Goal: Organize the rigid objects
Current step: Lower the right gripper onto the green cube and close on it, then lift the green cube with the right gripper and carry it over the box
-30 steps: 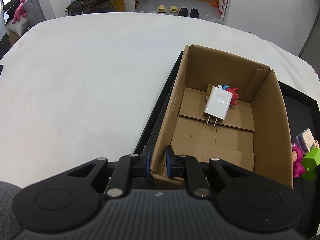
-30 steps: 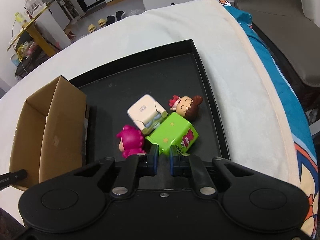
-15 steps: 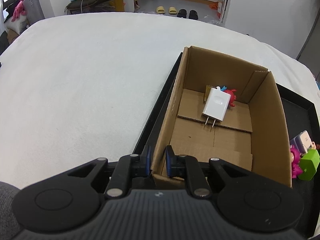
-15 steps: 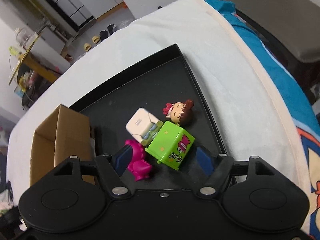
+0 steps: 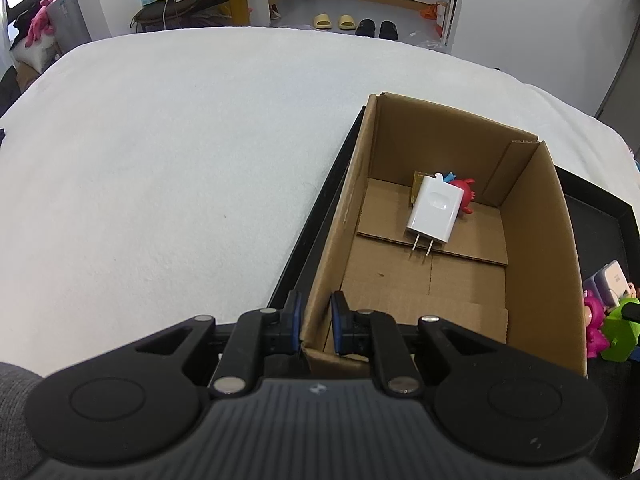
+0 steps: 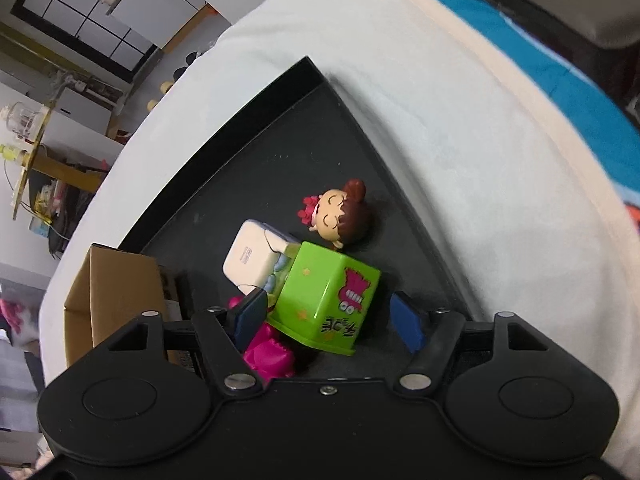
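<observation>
I am looking across a bed [image 5: 168, 168] covered in a white blanket, and it is carrying everything else here. A black tray [image 6: 304, 152] is lying on it, and a cardboard box [image 5: 536, 240] is sitting at the tray's left end, open at the top.

My left gripper [image 5: 316, 322] is pinching the near left corner of that box — one blue pad is sitting outside the wall and the other inside it, pressed close on the cardboard. Inside the box, toward the far wall, a white charger [image 5: 434, 210] is lying flat with its two prongs pointing back at me, and a small red toy [image 5: 466, 196] is peeking out from behind it, touching it.

My right gripper [image 6: 328, 316] is spread wide over the cluster of things on the tray, with a green box [image 6: 326, 294] sitting between the pads; the left pad is just beside its side, the right pad is apart from it. A white block [image 6: 250, 260] is leaning against the green box's far left side, a pink toy [image 6: 268, 354] is lying under its near left corner, and a brown-haired doll head [image 6: 340, 220] is resting just beyond it, near the tray's right rim.
</observation>
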The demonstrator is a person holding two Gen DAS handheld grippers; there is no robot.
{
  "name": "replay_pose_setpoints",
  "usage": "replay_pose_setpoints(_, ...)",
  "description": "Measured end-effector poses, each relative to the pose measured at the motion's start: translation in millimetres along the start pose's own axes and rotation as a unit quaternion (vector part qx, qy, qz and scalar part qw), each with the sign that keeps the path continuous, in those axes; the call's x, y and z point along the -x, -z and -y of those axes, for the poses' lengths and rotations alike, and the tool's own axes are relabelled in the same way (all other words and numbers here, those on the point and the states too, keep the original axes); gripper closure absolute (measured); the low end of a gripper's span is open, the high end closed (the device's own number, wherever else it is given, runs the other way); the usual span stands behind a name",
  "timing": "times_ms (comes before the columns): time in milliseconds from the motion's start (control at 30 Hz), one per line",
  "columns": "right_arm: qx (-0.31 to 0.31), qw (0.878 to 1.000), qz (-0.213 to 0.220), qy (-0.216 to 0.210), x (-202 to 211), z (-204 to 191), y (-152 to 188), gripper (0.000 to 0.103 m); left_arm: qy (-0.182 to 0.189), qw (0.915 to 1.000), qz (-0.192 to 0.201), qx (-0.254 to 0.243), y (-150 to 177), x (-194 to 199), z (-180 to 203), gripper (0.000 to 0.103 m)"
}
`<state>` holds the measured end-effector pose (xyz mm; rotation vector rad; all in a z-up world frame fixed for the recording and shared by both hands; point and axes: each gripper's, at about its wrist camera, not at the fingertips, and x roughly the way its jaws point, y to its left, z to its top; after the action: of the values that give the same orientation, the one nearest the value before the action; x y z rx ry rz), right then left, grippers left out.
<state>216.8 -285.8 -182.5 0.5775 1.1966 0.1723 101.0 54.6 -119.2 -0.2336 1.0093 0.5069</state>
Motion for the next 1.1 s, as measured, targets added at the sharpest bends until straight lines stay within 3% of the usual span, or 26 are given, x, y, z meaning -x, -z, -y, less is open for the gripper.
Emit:
replay_pose_setpoints(33,0.004,1.0,-0.003,0.001,-2,-1,1,0.048,-0.001,1.0,0.0,0.0,0,0,0,0.089)
replay_pose_setpoints(167,0.011,1.0,-0.009,0.003,-1,-5,4,0.049,-0.002,1.0,0.001,0.0,1,0,1,0.089)
replay_pose_setpoints(1100,0.091,0.993,0.042,0.067,56,-46,32,0.05,0.026,0.9995,0.007,0.019,1,3,-12,0.089)
